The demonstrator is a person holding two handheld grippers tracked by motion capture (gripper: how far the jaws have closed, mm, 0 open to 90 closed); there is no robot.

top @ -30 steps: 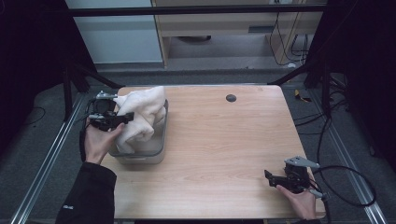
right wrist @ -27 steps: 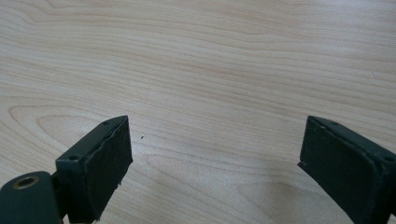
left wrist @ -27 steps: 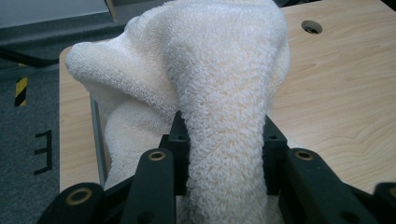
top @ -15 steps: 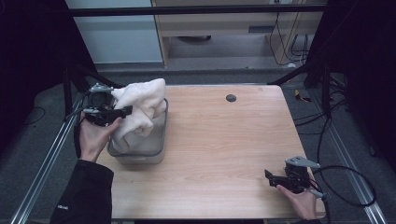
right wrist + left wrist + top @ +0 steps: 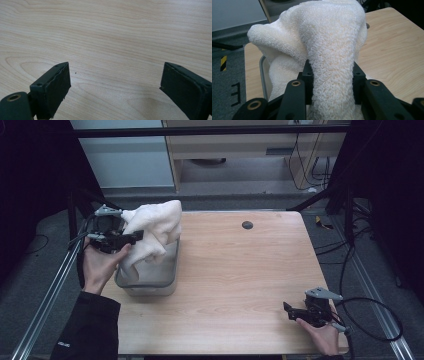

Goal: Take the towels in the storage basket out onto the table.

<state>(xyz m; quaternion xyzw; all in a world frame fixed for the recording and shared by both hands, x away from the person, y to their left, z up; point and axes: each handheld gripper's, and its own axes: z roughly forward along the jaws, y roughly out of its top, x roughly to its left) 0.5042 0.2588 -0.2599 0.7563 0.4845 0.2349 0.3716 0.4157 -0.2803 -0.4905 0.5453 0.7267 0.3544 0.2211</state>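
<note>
Fingers (image 5: 183, 93) of right gripper (image 5: 300, 312) spread wide, holding nothing, hovering low over bare wood grain of tabletop (image 5: 112, 32). Seen from high view at near right corner of tabletop (image 5: 240, 285), gripped by right hand (image 5: 322, 337), black cable (image 5: 372, 320) looping off past the table edge toward the floor.

Farther off, on the left: fingers (image 5: 359, 75) of left gripper (image 5: 135, 236) clamped on a thick fold of white terry towel (image 5: 329, 50), cloth pinched between them and bulging up and over the tips. Held by left hand (image 5: 100, 265), dark sleeve (image 5: 85, 327) coming in from the bottom edge. Grey three-cornered plate (image 5: 107, 212) on top of that gripper.

White terry towel (image 5: 150, 232) lifted in a bunched peak, upper part raised above the container, lower part hanging down inside it. Clear plastic bin (image 5: 150, 282) standing on the left half of the tabletop, near the left edge, towel draping over its left and back rim. Bin rim (image 5: 262, 75) visible as a pale line beside the cloth in left gripper view.

Beyond, near the far edge: small dark round hole (image 5: 247, 225) in the wood, well apart from bin and both grippers. Past the tabletop, grey floor (image 5: 240, 185), pale cabinet fronts, and cables (image 5: 305, 160) hanging at the far right.
</note>
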